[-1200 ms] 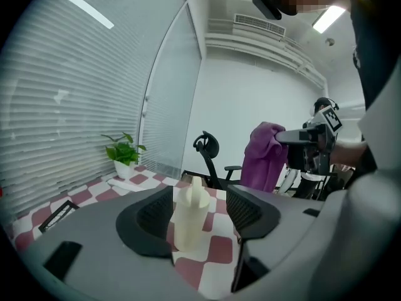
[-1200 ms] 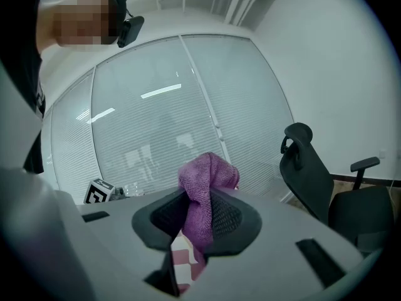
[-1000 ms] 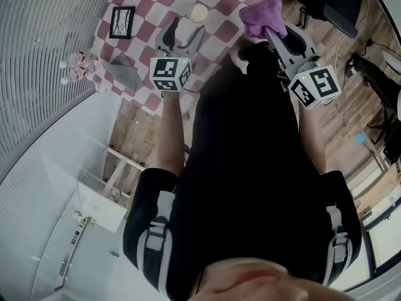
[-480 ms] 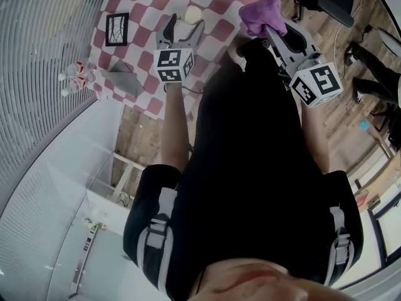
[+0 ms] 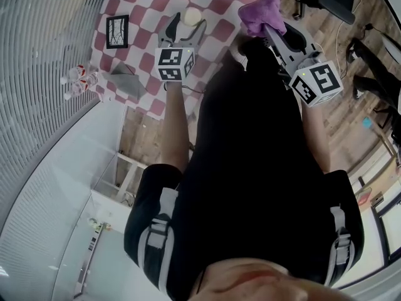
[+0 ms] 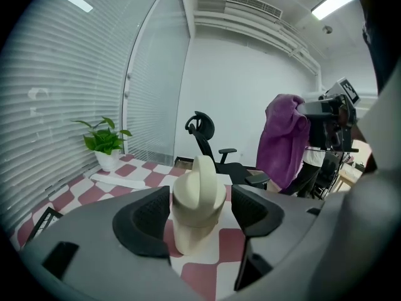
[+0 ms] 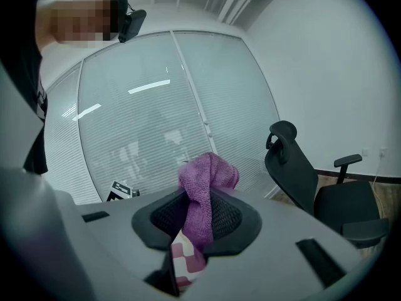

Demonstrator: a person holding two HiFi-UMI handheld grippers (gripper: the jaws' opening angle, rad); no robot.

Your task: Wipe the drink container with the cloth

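A cream drink container (image 6: 198, 199) with a looped handle on its lid stands on the red-and-white checked table (image 5: 141, 8). It sits between the two dark pads of my left gripper (image 6: 200, 213), which is open; a gap shows beside the right pad (image 6: 258, 211). In the head view the container (image 5: 192, 16) lies at the tips of the left gripper (image 5: 186, 25). My right gripper (image 7: 199, 217) is shut on a purple cloth (image 7: 205, 190), held up to the right of the container. The cloth (image 5: 260, 12) bunches above the right gripper (image 5: 270, 29).
A potted plant (image 6: 104, 144) and a white rolled towel (image 6: 119, 180) sit at the table's far side. A black office chair (image 6: 210, 144) stands beyond the table. A black-framed card (image 5: 117, 31), a grey folded thing (image 5: 128, 80) and small bottles (image 5: 78, 76) lie to the left.
My left gripper has moved forward so the container now sits between its fingertips, and its jaws have spread a little. The right gripper holds the cloth in much the same place.
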